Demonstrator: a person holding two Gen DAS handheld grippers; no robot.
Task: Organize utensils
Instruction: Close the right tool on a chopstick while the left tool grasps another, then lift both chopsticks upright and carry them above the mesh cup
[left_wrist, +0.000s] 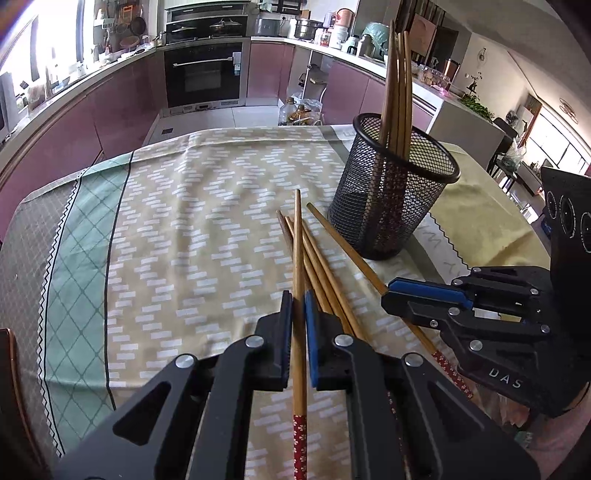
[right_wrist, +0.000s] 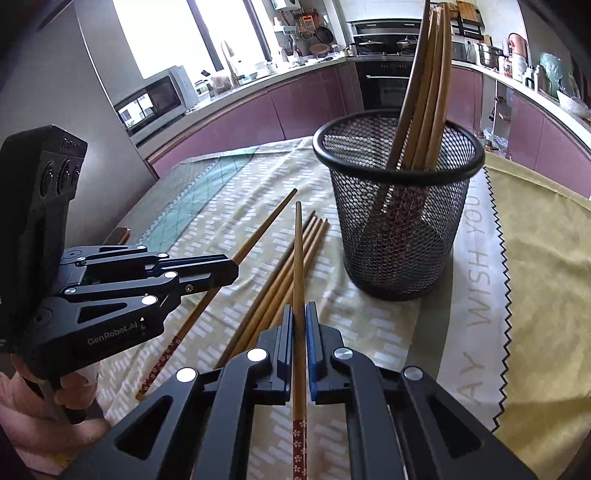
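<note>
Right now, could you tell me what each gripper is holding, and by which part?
Left gripper and right gripper each clamp one chopstick on the bare wood, just above its red patterned end.

Wooden chopsticks (left_wrist: 298, 280), black metal-mesh holder (left_wrist: 391, 192), cloth (left_wrist: 184, 221)

Chopsticks, one holder, two tools and two cloths on the bench.

Two tools are in view, the left tool (left_wrist: 298, 325) and the right tool (right_wrist: 299, 332), and each is clamped on one chopstick: the left-held chopstick (left_wrist: 299, 240) and the right-held chopstick (right_wrist: 298, 251). One black mesh holder (left_wrist: 391, 206) stands on the bench, with what look like four upright chopsticks (left_wrist: 400, 92) in it. The loose bunch (right_wrist: 276, 288) lying flat numbers three, perhaps four; they overlap too closely to tell. Two cloths cover the bench, one patterned cloth (left_wrist: 203, 221) and one yellow cloth (right_wrist: 546, 258).
</note>
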